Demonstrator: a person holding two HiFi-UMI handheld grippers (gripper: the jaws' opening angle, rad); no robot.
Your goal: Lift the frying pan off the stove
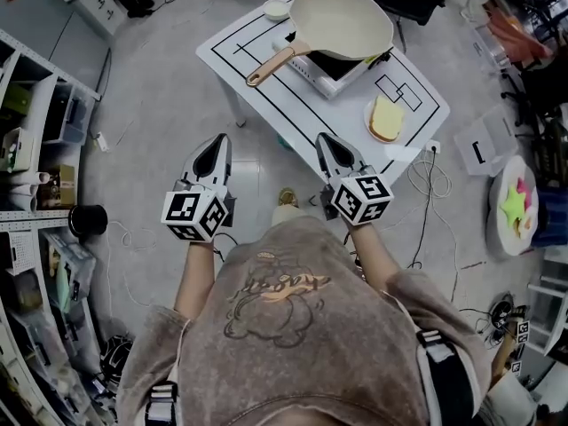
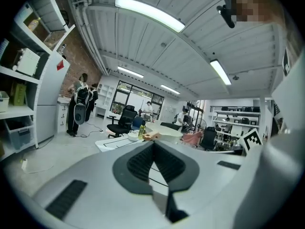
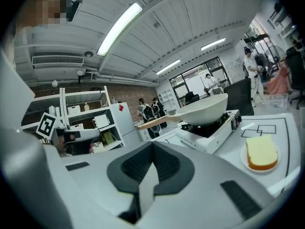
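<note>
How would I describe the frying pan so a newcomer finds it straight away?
Look at the white table with black lines; a white portable stove sits toward its far side. The frying pan rests on that stove: wide, cream, with a long tan handle, unlike the small bowl beside it or the plate of bread.

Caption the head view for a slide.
Left tool and right tool, both shut and empty, short of the table where the frying pan sits on the stove.
</note>
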